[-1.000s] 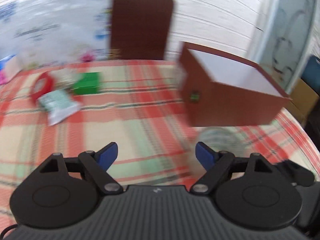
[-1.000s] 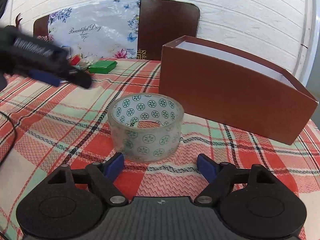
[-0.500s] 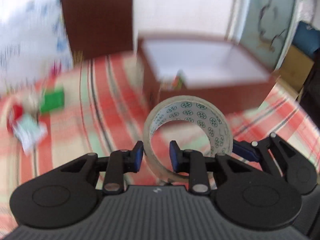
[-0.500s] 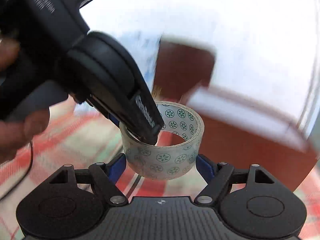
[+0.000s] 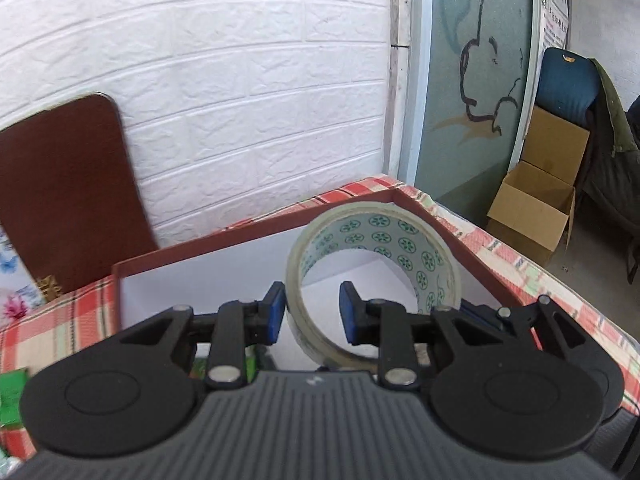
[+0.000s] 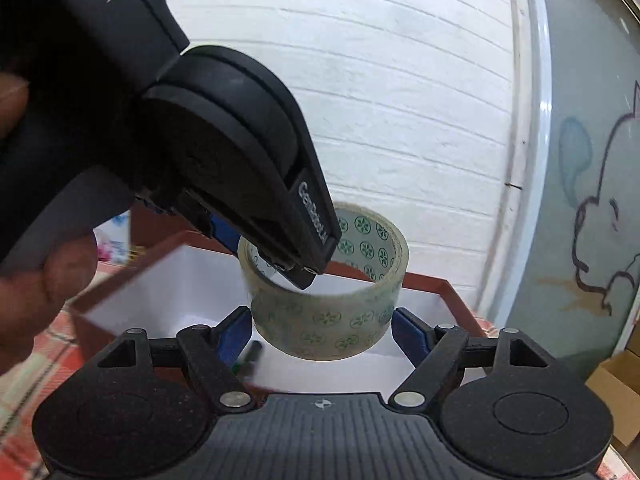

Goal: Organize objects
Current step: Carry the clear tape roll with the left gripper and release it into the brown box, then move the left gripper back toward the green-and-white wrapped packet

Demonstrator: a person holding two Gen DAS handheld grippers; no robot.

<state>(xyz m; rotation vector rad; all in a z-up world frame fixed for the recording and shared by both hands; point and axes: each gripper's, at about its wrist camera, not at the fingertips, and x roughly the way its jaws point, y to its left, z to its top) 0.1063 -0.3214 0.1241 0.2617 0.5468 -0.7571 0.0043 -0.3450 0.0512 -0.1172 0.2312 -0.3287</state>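
A roll of clear tape (image 5: 400, 248) printed with green stars is held in the air above the open brown box (image 5: 248, 232) with a white inside. My left gripper (image 5: 312, 316) is shut on the roll's near wall, one pad inside the ring and one outside. In the right wrist view the roll (image 6: 328, 312) sits between the blue pads of my right gripper (image 6: 322, 334), which touch its two sides. The left gripper's body (image 6: 240, 152) comes down from the upper left onto the roll's rim.
The box (image 6: 424, 284) stands on a red plaid tablecloth (image 5: 520, 264) by a white brick wall. A brown chair back (image 5: 64, 188) is at the left. Green packets (image 5: 12, 392) lie at the lower left. Cardboard boxes (image 5: 536, 208) stand on the floor at the right.
Both grippers closed on the tape roll, lifted it off the tablecloth and carried it up over the open brown box.
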